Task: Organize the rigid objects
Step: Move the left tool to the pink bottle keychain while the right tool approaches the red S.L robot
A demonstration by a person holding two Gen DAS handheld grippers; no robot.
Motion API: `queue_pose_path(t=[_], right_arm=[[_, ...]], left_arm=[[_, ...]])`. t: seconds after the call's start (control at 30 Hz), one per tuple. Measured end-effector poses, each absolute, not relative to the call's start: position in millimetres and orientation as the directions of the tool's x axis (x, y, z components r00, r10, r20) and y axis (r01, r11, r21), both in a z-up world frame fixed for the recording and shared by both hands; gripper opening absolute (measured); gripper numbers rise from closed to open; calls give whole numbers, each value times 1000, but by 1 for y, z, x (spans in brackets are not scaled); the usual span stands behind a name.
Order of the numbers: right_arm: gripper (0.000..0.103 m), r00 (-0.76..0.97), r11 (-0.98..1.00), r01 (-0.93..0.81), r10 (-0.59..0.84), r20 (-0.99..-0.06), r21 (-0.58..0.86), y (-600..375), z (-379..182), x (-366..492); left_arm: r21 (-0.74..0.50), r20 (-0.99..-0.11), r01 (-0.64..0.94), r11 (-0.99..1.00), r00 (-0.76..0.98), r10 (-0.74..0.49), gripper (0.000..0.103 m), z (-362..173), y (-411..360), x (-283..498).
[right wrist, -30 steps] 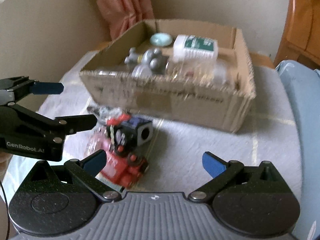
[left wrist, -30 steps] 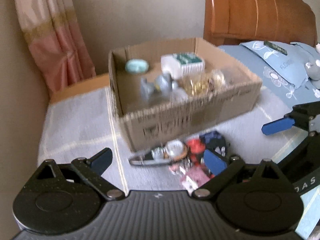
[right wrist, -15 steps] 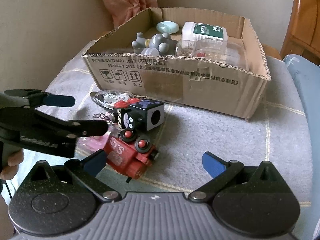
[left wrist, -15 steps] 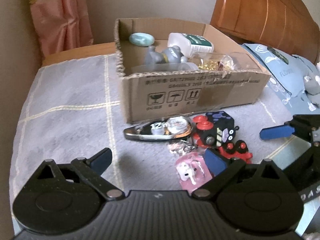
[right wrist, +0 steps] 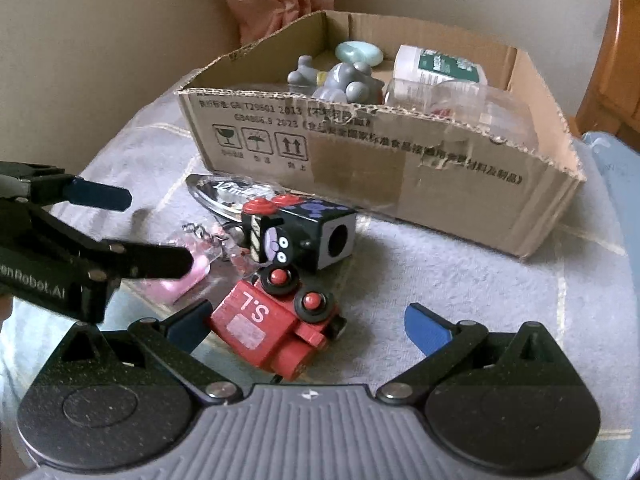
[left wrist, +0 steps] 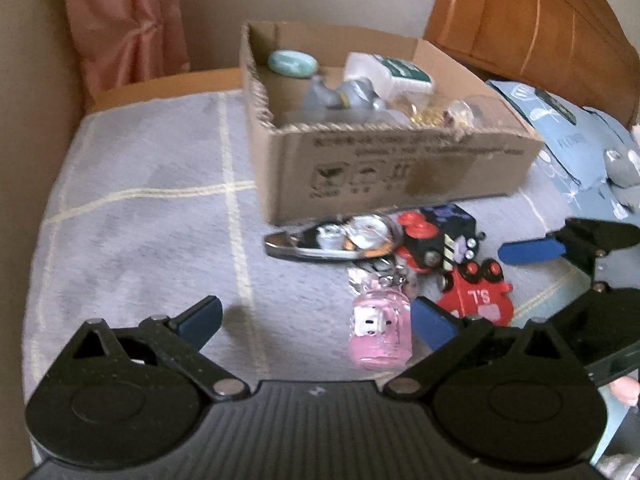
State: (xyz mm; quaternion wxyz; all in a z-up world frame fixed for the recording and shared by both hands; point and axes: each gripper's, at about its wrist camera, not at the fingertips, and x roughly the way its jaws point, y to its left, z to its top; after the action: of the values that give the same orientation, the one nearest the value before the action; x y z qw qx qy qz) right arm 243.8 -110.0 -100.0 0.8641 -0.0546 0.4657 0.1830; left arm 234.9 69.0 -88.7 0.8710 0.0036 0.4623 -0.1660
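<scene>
A cardboard box [left wrist: 400,168] [right wrist: 400,168] stands on the grey blanket and holds several objects: a grey figurine [right wrist: 344,84], a white bottle [right wrist: 436,66], a teal oval [left wrist: 292,63]. In front of it lie a red toy train [right wrist: 276,332] [left wrist: 476,296], a black cube toy [right wrist: 304,236] [left wrist: 440,236], a clear correction-tape dispenser [left wrist: 332,242] [right wrist: 228,196] and a pink keychain case [left wrist: 380,336]. My left gripper [left wrist: 316,320] is open, just before the pink case. My right gripper [right wrist: 308,328] is open, with the red train between its fingers.
A wooden headboard [left wrist: 540,40] and a blue pillow [left wrist: 576,132] lie to the right. A pink curtain [left wrist: 128,32] hangs at the back left beside the wall. The grey blanket [left wrist: 140,200] stretches left of the box.
Both grippers have moved lower and closer to the toys in front of the box. The right gripper now has the red train between its fingers. Both stay open.
</scene>
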Motion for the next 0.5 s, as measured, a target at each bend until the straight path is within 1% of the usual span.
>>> queue_pose_path(t=[0.27,0.5], right_arm=[[103,539,948,-318,168,-825,-15,-135,-105,244],[103,561,958,-285,156,-813,-13,-160,-105,245]], left_arm=[[-138,-816,296,945,507,-278,100,-93,73,230],[-98,-829,259,961,513,-223,100,-94,96,227]])
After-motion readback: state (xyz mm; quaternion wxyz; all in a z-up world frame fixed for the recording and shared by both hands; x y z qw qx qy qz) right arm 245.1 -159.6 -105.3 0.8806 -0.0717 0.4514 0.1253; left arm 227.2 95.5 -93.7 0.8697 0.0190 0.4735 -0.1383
